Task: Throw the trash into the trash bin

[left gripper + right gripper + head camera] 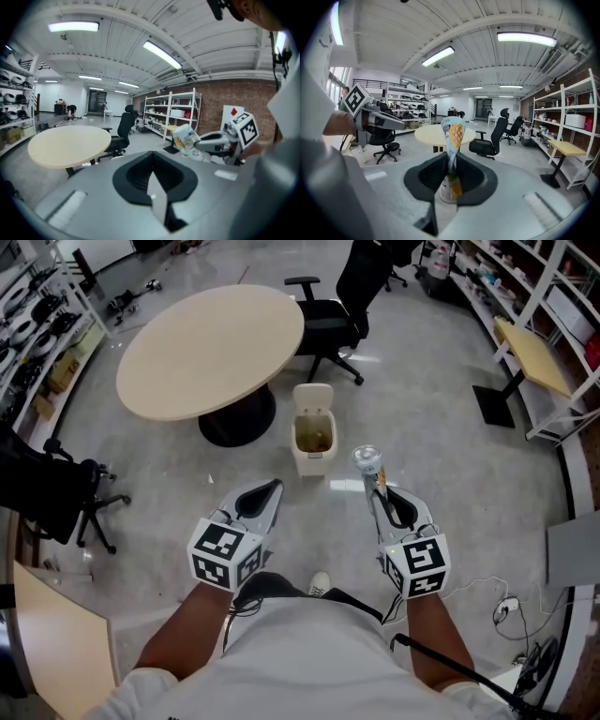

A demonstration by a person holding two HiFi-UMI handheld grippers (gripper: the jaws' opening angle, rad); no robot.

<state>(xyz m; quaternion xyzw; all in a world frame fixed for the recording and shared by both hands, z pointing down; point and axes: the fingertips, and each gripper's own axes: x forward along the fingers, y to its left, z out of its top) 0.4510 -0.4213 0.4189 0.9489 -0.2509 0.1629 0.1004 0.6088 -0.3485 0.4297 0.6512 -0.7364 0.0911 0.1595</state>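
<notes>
A cream trash bin [314, 432] with its lid up stands on the floor by the round table's foot, with some trash inside. My right gripper [377, 491] is shut on a crumpled cone-shaped snack wrapper [368, 465], held a little right of the bin and nearer to me. In the right gripper view the wrapper [453, 133] stands up between the jaws. My left gripper [270, 491] is level with the right one, left of the bin, shut with nothing in it. From the left gripper view the wrapper [185, 138] shows at the right gripper's tip.
A round beige table [211, 348] stands just behind the bin, a black office chair [337, 306] beyond it. Another black chair [56, 488] is at the left, a yellow desk [530, 352] and shelves at the right. Cables [506, 610] lie on the floor at lower right.
</notes>
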